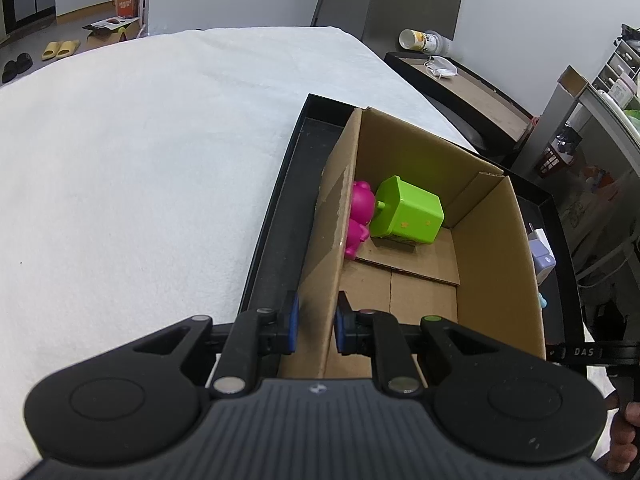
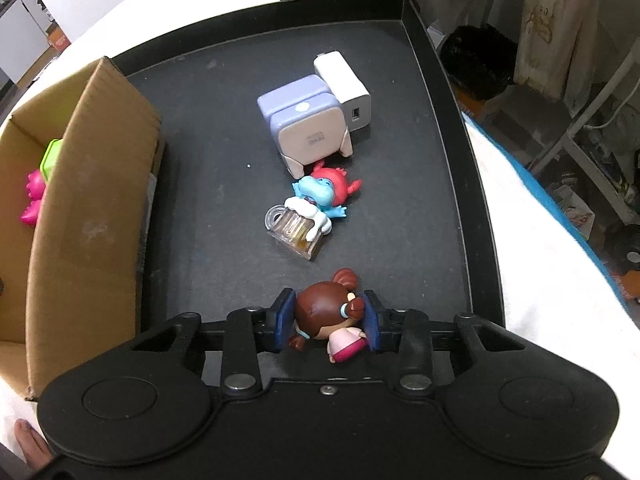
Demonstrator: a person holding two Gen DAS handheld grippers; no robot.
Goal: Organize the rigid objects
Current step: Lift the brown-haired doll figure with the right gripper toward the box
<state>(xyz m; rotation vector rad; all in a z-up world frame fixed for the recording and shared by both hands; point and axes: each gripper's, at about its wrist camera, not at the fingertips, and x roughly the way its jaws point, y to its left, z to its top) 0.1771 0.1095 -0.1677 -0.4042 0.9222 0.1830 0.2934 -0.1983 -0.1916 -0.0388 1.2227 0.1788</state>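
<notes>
My left gripper (image 1: 316, 326) is shut on the left wall of an open cardboard box (image 1: 328, 248); its blue pads sit on either side of the wall. Inside the box lie a pink toy (image 1: 360, 216) and a green block toy (image 1: 408, 210). My right gripper (image 2: 326, 320) is shut on a brown-haired doll figure (image 2: 326, 314) over the black tray (image 2: 208, 152). On the tray lie a blue and red figure (image 2: 324, 192), a clear perfume bottle (image 2: 296, 232), a lilac and white device (image 2: 308, 124) and a white charger (image 2: 344, 84).
The tray (image 1: 276, 208) with the box stands on a white cloth-covered table (image 1: 140, 160). A dark side table (image 1: 460, 88) with a mask and a bottle stands beyond. Shelves and bags crowd the right side (image 2: 560, 80). The box (image 2: 88, 208) fills the tray's left part.
</notes>
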